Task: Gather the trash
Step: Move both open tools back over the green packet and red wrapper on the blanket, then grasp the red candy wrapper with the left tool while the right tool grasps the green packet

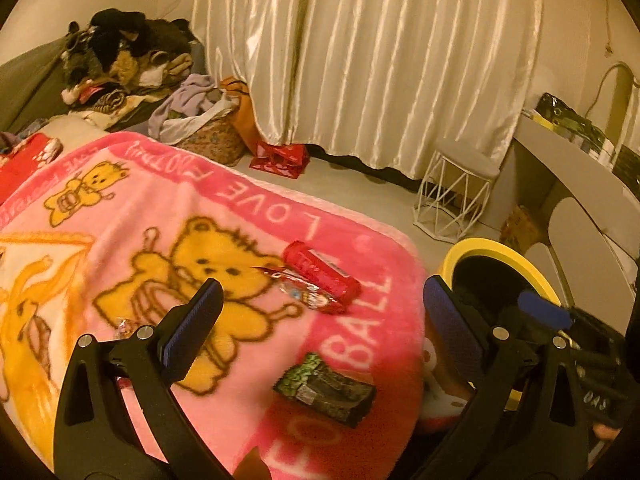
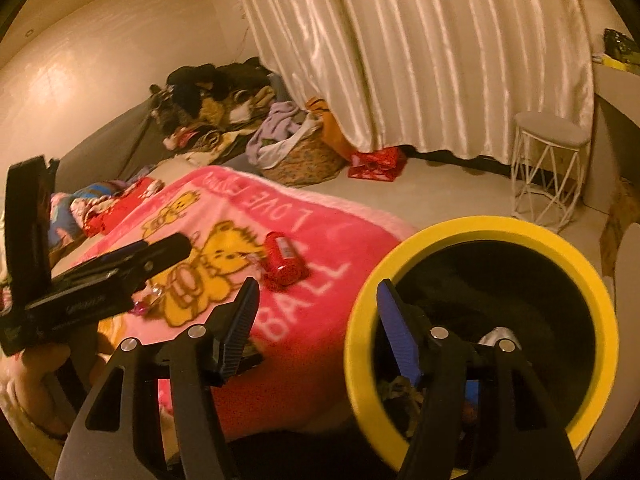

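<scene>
In the left wrist view, the left gripper holds its blue-padded fingers wide apart with nothing between them, hovering over a pink blanket printed with yellow bears and white lettering. On the blanket, ahead of the fingers, lies a red cylindrical package with a crumpled clear wrapper touching its near side. Closer in, between the fingers, a dark green snack packet lies flat on the blanket, and a small shiny candy wrapper shows just beside the left finger. To the right, off the blanket's edge, stands a yellow-rimmed bin with a dark inside, and part of the right gripper reaches over it. Farther back are a laundry basket, a red bag on the floor, a white wire stool and a pale curtain. In the right wrist view, the right gripper has its fingers moderately wide and empty, the right finger over the bin's rim and the other over the blanket. Scraps of trash lie at the bin's bottom. The red cylindrical package rests on the blanket beyond, and the left gripper enters from the left, seen side-on.
</scene>
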Motion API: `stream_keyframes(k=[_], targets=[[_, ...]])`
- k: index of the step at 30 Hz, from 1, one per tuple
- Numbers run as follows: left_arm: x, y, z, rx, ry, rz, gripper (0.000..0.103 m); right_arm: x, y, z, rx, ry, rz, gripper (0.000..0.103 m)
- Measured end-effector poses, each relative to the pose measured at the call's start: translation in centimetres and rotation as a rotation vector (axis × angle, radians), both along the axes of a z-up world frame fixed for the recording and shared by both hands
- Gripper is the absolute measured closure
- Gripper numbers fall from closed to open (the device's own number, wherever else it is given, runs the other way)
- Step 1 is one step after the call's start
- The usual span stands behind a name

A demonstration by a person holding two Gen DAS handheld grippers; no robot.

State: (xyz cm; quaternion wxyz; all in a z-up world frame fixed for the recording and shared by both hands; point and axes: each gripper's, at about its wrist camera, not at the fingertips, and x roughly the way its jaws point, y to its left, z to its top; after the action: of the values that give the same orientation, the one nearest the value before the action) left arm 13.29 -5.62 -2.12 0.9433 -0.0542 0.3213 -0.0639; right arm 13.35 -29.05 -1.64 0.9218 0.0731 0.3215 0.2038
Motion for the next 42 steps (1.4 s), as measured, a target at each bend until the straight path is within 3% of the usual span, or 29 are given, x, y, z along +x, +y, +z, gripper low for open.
stream_keyframes(k=[14,22,32,39,42], targets=[[0.7,3.4,-1.2,-0.035,0.039,0.072,0.011,-0.5,3.8,-0.9,-0.071,-0.004,0.119,0.042],[2.4,4.7,-2.7,-0.011,0.084,0.1,0.011,-0.4,8.2,-3.5,-0.189,0.051,0.277,0.042],[6.3,4.3,-5.2,-0.076,0.189,0.038,0.044,1.0,10.1,-6.2,-0.269,0.141,0.362,0.042],[9.4,4.8,-7.2,-0.219,0.285,0.029,0.051,2.0,10.4,-7.1,-0.273,0.186,0.385,0.043],[10.3,4.9,-8.0,-0.253,0.317,0.032,0.053,2.2,10.8,-7.5,-0.279,0.201,0.405,0.049]])
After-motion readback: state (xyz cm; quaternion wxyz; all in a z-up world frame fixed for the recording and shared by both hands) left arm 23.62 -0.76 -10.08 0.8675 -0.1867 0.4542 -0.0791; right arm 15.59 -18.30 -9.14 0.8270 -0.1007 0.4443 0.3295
